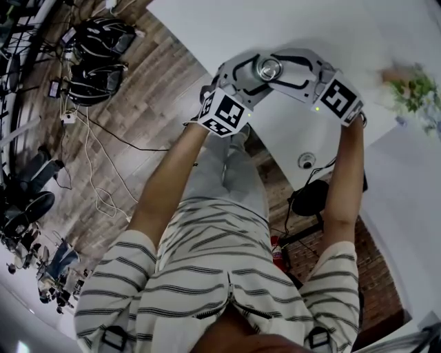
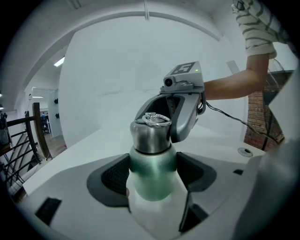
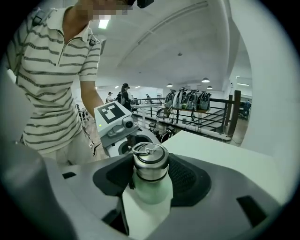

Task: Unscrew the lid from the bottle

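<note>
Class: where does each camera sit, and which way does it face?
Head view: on the head, looking steeply down at left gripper, right gripper; forearms, striped shirt show.
Left gripper view: rides the left gripper, faces the bottle; right forearm shows.
Right gripper view: rides the right gripper, faces back toward the person's torso.
All share the lid.

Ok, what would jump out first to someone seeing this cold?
The green bottle, clamped by its body in the left hand-held gripper. Its steel lid, with a ring on top, is gripped by the right hand-held gripper; the two meet over the white table.
</note>
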